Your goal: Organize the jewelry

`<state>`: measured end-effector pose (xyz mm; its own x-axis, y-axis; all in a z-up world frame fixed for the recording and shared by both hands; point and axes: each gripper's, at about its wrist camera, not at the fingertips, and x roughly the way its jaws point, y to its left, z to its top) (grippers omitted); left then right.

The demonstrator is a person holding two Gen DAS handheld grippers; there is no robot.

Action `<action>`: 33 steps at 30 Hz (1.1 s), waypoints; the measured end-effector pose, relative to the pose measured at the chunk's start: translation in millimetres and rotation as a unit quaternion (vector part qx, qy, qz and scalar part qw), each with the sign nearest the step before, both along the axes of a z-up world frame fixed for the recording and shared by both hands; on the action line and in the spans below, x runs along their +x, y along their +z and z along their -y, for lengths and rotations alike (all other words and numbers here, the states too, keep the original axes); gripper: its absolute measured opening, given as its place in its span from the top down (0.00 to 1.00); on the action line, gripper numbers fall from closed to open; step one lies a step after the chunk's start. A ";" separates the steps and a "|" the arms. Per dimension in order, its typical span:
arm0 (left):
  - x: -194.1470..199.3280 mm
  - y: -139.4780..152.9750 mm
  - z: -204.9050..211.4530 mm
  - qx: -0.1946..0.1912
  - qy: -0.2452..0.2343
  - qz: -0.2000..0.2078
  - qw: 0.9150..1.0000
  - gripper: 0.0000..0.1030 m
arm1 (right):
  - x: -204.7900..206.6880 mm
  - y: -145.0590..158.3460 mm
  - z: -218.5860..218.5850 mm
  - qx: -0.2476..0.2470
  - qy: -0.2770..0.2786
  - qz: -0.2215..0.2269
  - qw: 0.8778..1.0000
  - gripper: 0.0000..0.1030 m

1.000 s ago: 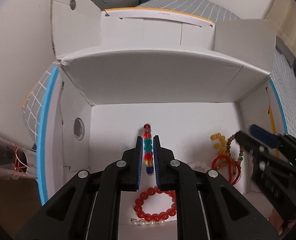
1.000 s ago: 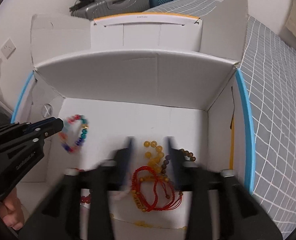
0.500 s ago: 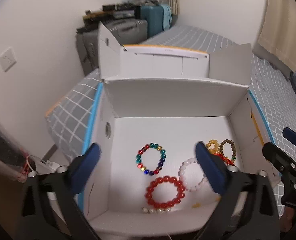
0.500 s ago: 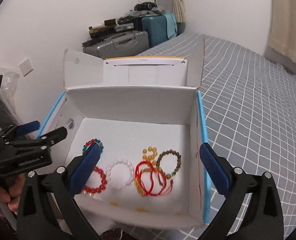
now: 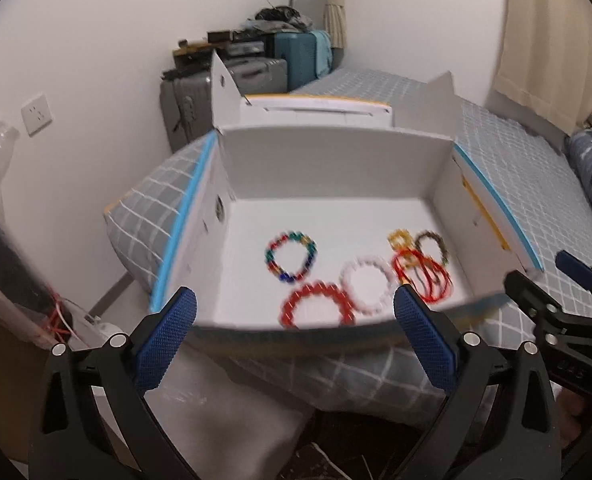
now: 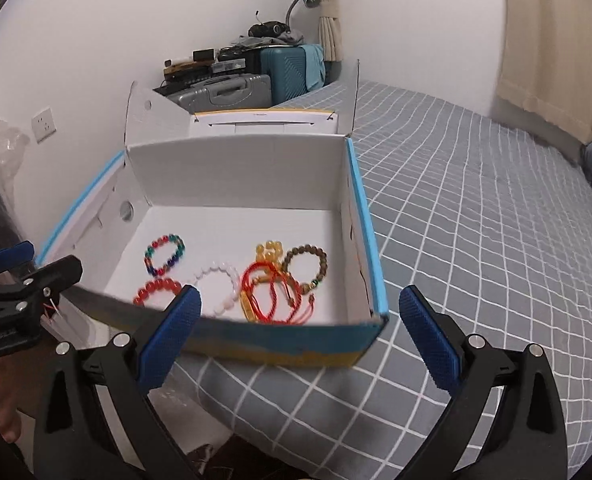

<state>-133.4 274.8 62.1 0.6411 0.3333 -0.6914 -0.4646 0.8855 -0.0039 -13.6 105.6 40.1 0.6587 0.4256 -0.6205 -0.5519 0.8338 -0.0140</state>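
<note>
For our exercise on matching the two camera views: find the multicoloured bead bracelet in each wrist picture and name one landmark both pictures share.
Left wrist view: the multicoloured bead bracelet lies on the box floor, left of centre, blurred, behind the red bead bracelet.
Right wrist view: the same bracelet lies at the floor's left side, sharp.
Shared landmark: the white bead bracelet just to its right and nearer the camera.

One open white box [image 6: 236,172], six bracelets inside: one multicolour bead bracelet [image 6: 165,254], one red bead bracelet [image 6: 156,290], one white bead bracelet [image 6: 220,286], one yellow bead bracelet [image 6: 268,251], one brown bead bracelet [image 6: 305,264], one red cord bracelet [image 6: 274,298], two suitcases [image 6: 224,90] far left.
</note>
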 end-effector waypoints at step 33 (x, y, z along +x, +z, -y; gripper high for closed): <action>-9.6 -13.9 8.2 -0.009 -0.006 -0.001 1.000 0.06 | -13.4 -5.0 -0.6 -0.006 -0.001 0.000 1.000 0.07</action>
<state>-143.0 266.7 48.2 0.6441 0.3123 -0.6983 -0.4538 0.8909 -0.0201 -27.0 106.2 35.1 0.6592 0.4166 -0.6261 -0.5500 0.8348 -0.0236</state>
